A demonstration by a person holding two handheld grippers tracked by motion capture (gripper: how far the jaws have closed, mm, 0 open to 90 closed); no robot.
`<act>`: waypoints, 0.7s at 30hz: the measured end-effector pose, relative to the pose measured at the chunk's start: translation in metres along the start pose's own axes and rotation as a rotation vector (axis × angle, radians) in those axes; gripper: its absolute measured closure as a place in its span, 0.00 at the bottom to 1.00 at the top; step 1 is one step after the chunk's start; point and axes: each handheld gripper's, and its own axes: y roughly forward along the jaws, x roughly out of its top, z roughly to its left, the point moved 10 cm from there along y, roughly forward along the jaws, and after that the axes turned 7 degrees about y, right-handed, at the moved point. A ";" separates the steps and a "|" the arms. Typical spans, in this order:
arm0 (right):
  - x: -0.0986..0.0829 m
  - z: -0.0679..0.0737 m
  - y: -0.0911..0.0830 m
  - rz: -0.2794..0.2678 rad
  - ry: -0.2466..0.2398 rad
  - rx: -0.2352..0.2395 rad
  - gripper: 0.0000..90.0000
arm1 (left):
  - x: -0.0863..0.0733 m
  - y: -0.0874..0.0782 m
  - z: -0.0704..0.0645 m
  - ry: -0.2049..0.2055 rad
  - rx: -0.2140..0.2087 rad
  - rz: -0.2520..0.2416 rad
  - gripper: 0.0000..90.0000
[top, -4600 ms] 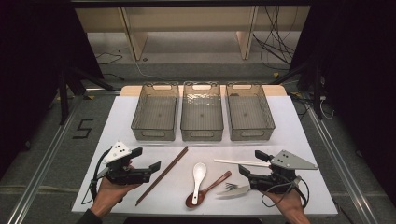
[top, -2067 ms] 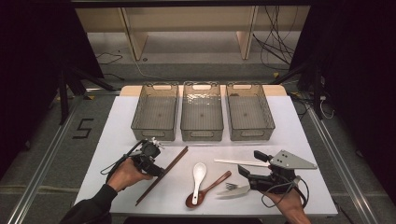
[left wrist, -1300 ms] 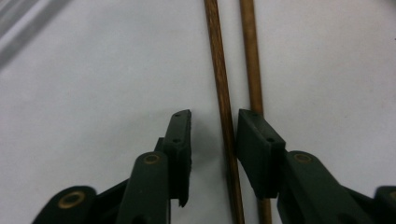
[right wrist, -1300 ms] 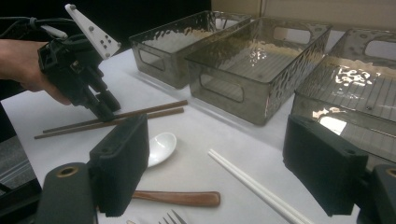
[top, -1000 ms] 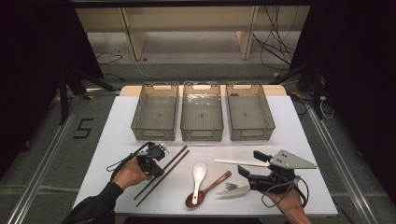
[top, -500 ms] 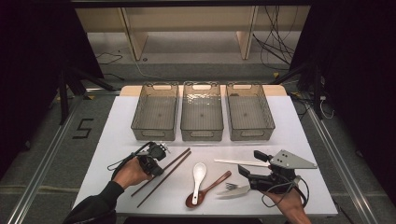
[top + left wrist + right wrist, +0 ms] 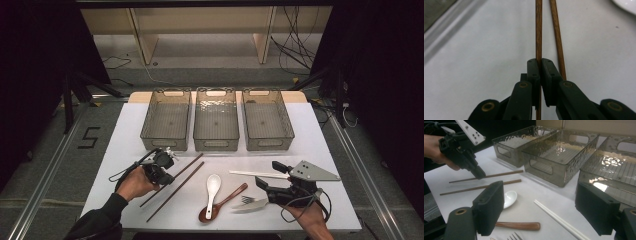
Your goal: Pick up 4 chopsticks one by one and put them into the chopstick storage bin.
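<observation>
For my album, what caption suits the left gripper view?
Left gripper shut on one brown chopstick, its twin beside it.

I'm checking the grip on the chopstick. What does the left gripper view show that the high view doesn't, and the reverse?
Left gripper view alone: the left gripper with jaws shut on one brown wooden chopstick, pinched between the pads. High view alone: three clear plastic bins, the white ceramic spoon whole, and the right gripper. Both: the second brown chopstick lying alongside on the white table.

Left gripper [image 7: 165, 172] tilted downward, jaws nearly closed; right gripper [image 7: 264, 176] level, jaws wide apart.
</observation>
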 end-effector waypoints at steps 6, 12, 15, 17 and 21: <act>0.000 0.000 0.000 -0.002 -0.001 -0.001 0.27 | 0.009 -0.019 0.000 -0.005 -0.010 -0.082 0.94; 0.000 0.000 0.000 -0.003 -0.001 -0.003 0.27 | 0.018 -0.033 -0.001 -0.014 -0.033 -0.159 0.94; 0.000 0.000 0.000 -0.002 0.000 -0.003 0.27 | 0.021 -0.037 0.000 -0.015 -0.030 -0.181 0.94; 0.000 0.000 0.000 -0.003 -0.001 -0.004 0.27 | 0.023 -0.040 0.002 -0.018 -0.027 -0.194 0.94; 0.000 0.000 0.000 -0.005 0.000 -0.003 0.27 | 0.029 -0.047 0.005 -0.025 -0.023 -0.230 0.94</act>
